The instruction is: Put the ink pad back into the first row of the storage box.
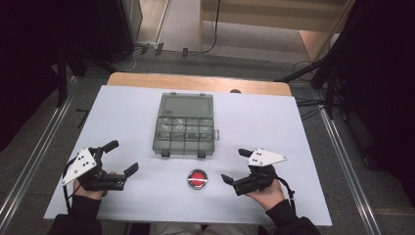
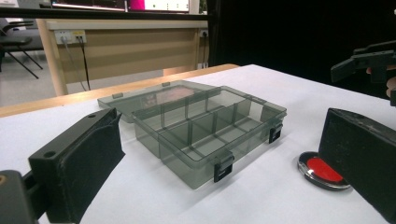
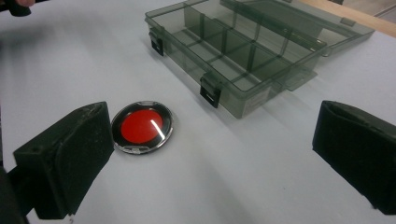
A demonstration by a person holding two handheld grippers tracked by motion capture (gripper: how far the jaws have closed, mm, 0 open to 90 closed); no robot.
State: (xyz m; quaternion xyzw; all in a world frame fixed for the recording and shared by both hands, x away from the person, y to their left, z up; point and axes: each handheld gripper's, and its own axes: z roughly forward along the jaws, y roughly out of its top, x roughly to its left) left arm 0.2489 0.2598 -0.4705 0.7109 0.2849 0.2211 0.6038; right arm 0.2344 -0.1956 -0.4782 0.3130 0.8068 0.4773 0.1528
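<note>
A: Nearest the lens in your right gripper view are that gripper's own black foam pads, and just past the left one lies the round red disc (image 3: 142, 127), flat on the white table (image 3: 261, 177). Your right gripper (image 1: 236, 167) has its jaws spread wide with nothing between them.

B: And my left?

A: The left gripper (image 1: 121, 157) is just as wide open and empty, resting low at the table's near left. You're holding both back from the work, one on each side of the disc, which I'd judge leaves either hand free to go for it.

B: Where does the disc sit against the box?

A: Between your two grippers, near the front edge of the compartment box (image 1: 185, 128) but apart from it. The box stands in the middle of the table with its lid folded back flat behind it and its two dark latches facing you, so the empty compartments are open from your side; that looks arranged for dropping the disc in.

B: Any writing?

A: There is a pale patch on the box's near wall in the right gripper view, too blurred to read. The disc carries no lettering that I can make out.
</note>
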